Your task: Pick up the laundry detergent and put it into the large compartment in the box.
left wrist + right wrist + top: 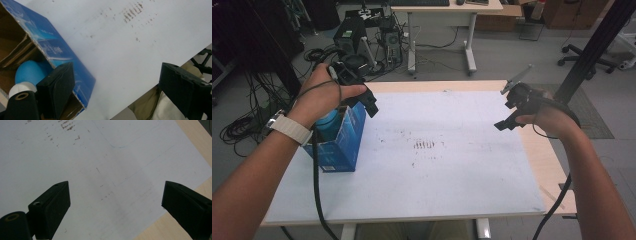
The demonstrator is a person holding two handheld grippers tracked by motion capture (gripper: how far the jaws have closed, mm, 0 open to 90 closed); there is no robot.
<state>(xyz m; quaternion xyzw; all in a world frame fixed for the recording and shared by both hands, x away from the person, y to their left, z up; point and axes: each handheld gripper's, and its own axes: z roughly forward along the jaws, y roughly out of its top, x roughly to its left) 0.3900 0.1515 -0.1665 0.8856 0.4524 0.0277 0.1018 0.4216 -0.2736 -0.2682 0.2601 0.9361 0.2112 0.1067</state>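
A blue cardboard box (343,145) stands open-topped at the left of the white mat (447,170). Inside it sits a blue bottle (327,121). In the left gripper view the box (58,51) shows its brown inner flaps, and the bottle (29,71) lies inside with a white cap. My left gripper (364,97) hovers just above the box's right rim, open with nothing between its jaws (120,85). At the mat's right edge my right gripper (508,112) is held above the surface, open and empty (117,202).
The mat carries a patch of dark marks (424,145) near its middle. Bare wooden table (544,160) borders the mat on the right. Beyond the table stand a white desk (447,15), computer gear with floor cables (362,40) and a black post (592,50).
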